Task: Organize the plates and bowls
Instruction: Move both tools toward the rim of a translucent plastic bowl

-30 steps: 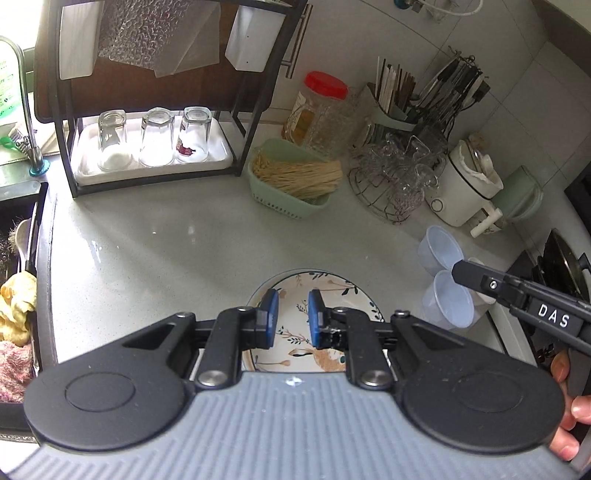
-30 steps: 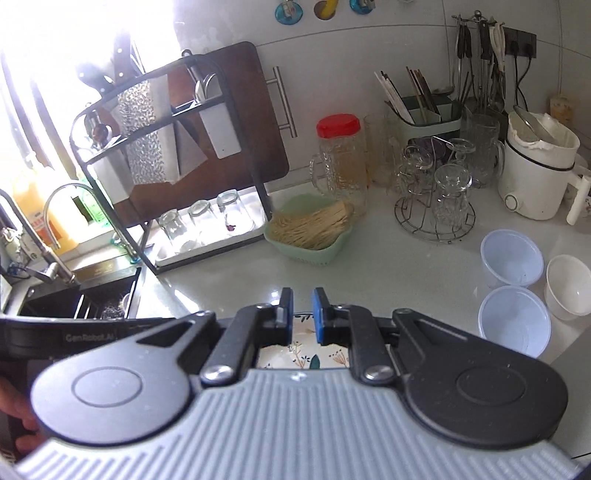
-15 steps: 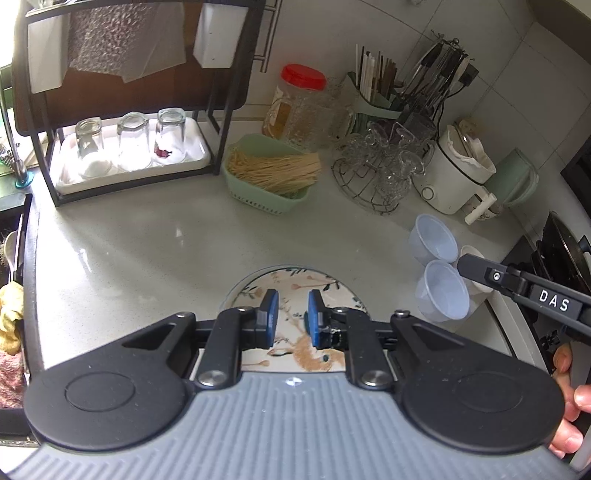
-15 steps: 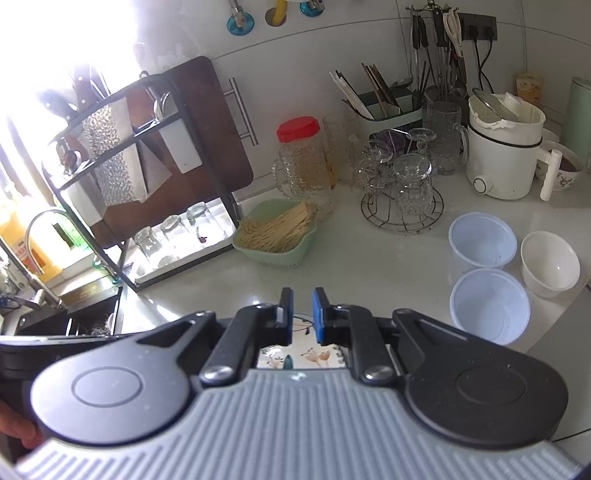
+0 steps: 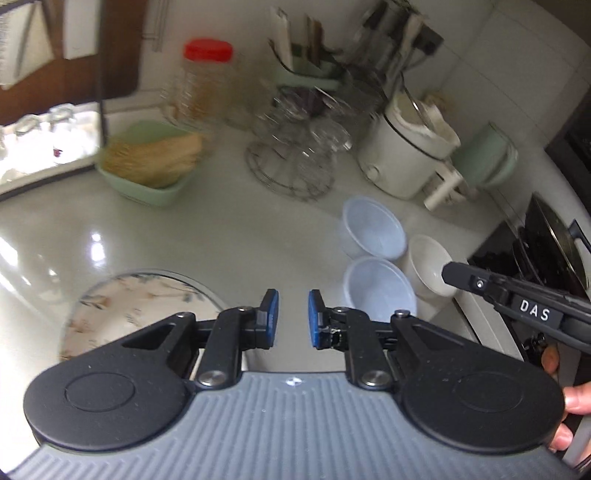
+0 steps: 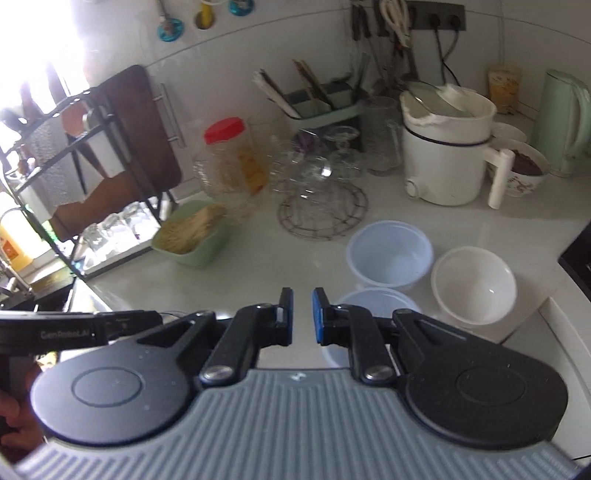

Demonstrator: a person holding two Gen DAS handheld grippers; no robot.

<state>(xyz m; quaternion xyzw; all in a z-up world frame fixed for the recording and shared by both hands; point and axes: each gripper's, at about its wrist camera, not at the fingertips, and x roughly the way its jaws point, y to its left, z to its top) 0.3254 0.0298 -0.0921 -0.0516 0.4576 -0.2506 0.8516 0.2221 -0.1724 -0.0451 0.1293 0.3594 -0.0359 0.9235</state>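
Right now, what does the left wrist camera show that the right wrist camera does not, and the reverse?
Only the left wrist view shows the round floral-patterned plate and a dark pan at the right edge. Only the right wrist view shows the wall power strip and the tap at the left edge. Both show two pale blue plastic bowls, the white bowl, the red-lidded jar and the white cooker pot.

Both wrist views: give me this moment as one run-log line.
left gripper: jaws near shut, empty | right gripper: jaws near shut, empty | floral plate: on counter, untouched | two blue bowls, white bowl: unstacked
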